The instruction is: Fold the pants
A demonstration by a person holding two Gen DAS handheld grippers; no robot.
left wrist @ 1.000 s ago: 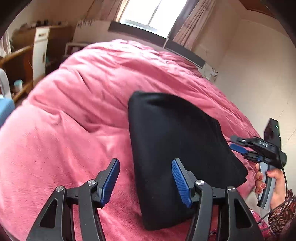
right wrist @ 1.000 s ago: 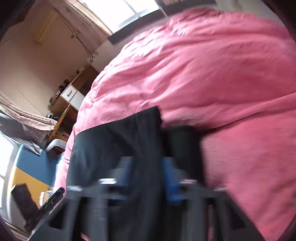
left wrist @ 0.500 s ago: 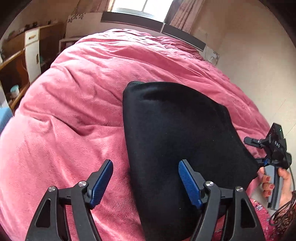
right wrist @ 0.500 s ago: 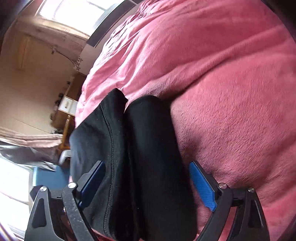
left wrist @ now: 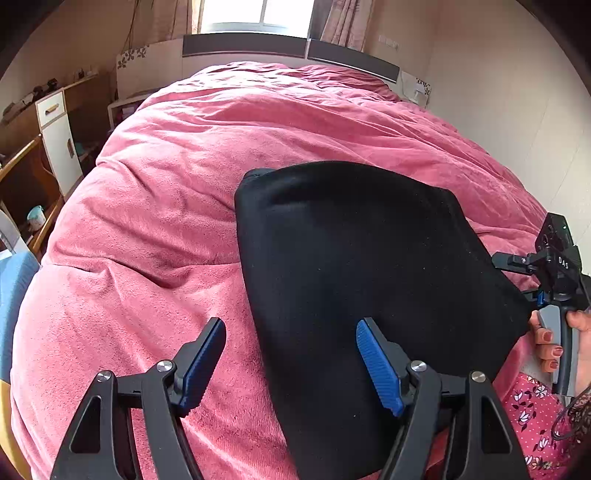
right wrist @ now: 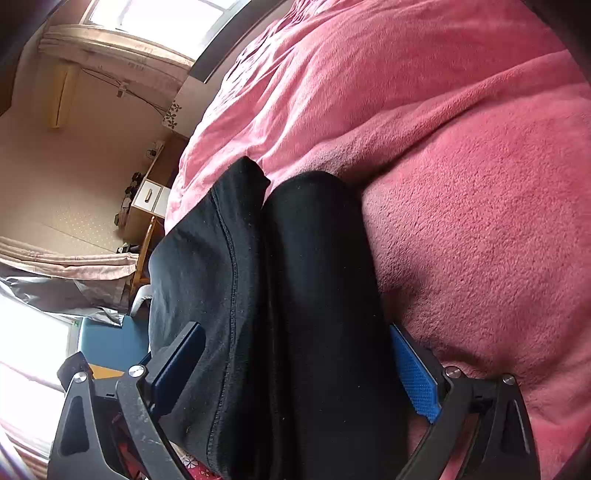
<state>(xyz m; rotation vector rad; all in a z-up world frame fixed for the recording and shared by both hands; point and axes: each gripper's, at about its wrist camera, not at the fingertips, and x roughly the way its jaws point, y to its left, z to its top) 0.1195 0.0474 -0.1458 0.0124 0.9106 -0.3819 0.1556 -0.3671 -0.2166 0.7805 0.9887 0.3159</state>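
Pants (left wrist: 354, 280), black and folded into a thick flat pack, lie on a big pink fuzzy blanket (left wrist: 177, 229) that covers the bed. The blanket is soft and full of wrinkles and bumps. The left gripper (left wrist: 290, 363) hangs over the near edge of the pants with its blue pads spread wide, holding nothing. The right gripper (right wrist: 295, 373) is at 3 o'clock of the pants in the left view; up close its jaws are spread wide too, with the folded edge of the pants sitting between them, not squeezed. At 12 o'clock a bright window (left wrist: 255, 14) with curtains shines over the headboard. At 9 o'clock stands a wooden desk (left wrist: 33, 147) with white drawers. The walls are cream colored.
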